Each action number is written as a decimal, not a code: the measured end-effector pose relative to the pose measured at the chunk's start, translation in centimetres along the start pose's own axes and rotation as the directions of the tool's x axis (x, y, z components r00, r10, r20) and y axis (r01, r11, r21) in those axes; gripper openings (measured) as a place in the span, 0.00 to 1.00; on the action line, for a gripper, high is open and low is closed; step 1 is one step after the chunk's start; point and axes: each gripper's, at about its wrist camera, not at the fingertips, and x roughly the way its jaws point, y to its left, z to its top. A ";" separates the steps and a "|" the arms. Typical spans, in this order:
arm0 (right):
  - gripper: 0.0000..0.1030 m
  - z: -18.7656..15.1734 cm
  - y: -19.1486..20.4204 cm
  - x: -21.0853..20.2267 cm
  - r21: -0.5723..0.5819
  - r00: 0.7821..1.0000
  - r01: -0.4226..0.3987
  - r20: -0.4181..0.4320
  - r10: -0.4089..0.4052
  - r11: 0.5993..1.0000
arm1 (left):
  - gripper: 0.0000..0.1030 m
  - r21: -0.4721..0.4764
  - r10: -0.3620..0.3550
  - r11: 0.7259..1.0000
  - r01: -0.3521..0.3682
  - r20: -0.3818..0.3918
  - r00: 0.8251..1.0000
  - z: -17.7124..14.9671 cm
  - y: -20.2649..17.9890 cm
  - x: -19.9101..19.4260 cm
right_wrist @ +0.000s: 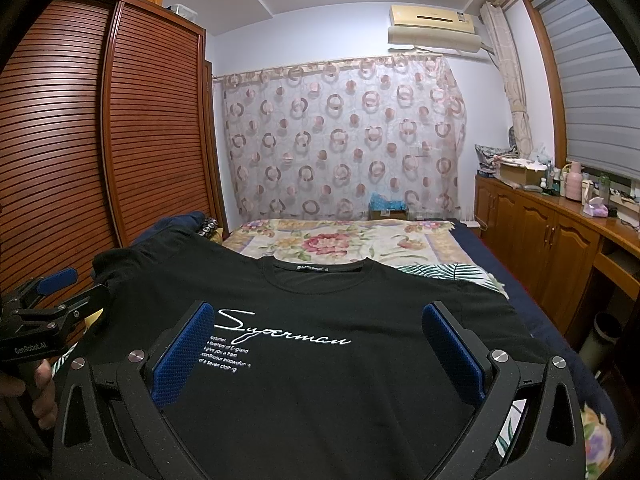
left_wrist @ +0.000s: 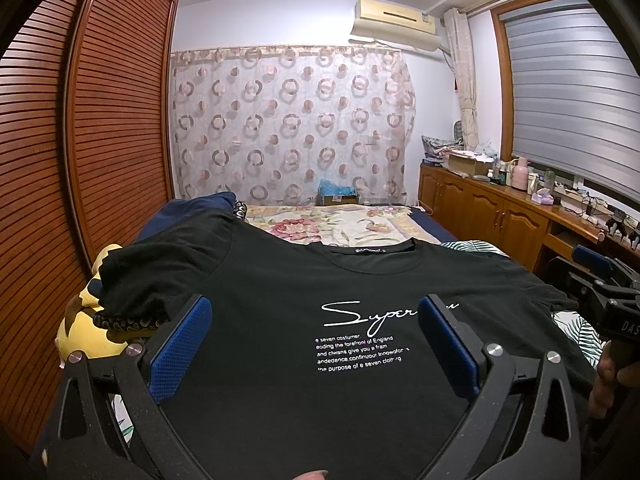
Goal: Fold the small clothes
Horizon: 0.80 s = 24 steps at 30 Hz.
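A black T-shirt (left_wrist: pixel 304 292) with white script print lies flat on the bed, front up, collar pointing away. In the right wrist view the same T-shirt (right_wrist: pixel 328 312) fills the foreground. My left gripper (left_wrist: pixel 316 336) stands open above the shirt's chest print, blue pads wide apart, nothing between them. My right gripper (right_wrist: pixel 318 340) is open too, hovering over the shirt's lower middle. The right gripper (left_wrist: pixel 608 292) shows at the right edge of the left wrist view, and the left gripper (right_wrist: pixel 60 300) appears at the left edge of the right wrist view, beside the left sleeve.
A floral bedspread (right_wrist: pixel 340 244) covers the far bed. Dark blue clothes (left_wrist: pixel 200 204) and a yellow garment (left_wrist: pixel 88 320) lie left of the shirt. A louvred wardrobe (left_wrist: pixel 100 120) stands close on the left; a cluttered wooden sideboard (right_wrist: pixel 560 224) runs along the right.
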 end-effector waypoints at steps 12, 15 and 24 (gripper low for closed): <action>1.00 0.0 0.0 0.0 0.000 1.000 0.001 0.001 -0.001 1.000 | 1.00 0.001 0.000 1.000 0.000 0.002 1.000 0.1 0.0 -0.1; 1.00 0.0 0.0 0.0 -0.001 1.000 0.001 0.002 -0.001 1.000 | 1.00 0.002 0.001 1.000 -0.001 0.002 1.000 0.1 0.0 -0.1; 1.00 0.0 0.1 0.0 -0.002 1.000 0.001 0.003 -0.001 1.000 | 1.00 0.002 0.001 1.000 -0.001 0.002 1.000 0.1 0.0 -0.3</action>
